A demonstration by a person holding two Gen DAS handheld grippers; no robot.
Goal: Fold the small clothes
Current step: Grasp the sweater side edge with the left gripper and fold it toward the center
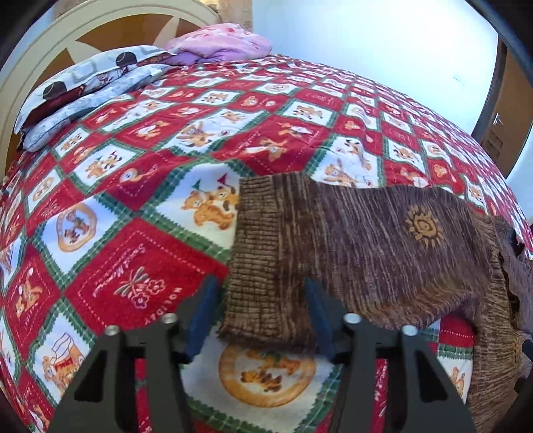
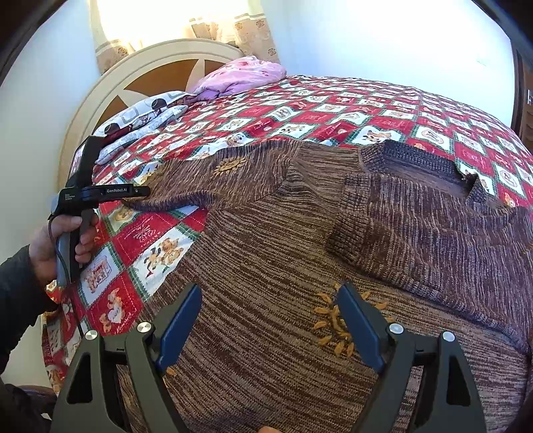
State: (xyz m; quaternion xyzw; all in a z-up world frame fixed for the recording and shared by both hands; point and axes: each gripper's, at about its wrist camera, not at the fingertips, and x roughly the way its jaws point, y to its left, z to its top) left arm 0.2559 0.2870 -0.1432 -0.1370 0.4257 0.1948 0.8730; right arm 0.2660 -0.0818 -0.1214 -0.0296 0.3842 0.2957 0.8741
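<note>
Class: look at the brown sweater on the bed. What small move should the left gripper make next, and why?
Probably close the left gripper fully on the sleeve cuff. The ribbed cuff lies between its jaws, which do not yet seem to pinch it. That sleeve is spread out sideways over the quilt, while the other sleeve is already folded across the sweater, so this one likely goes next.

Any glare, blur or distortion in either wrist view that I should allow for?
Left wrist view: heavy fisheye bulge, slightly soft, no glare on the sleeve cuff. Right wrist view: the window is blown out above the headboard; the sweater is evenly lit and sharp enough.
</note>
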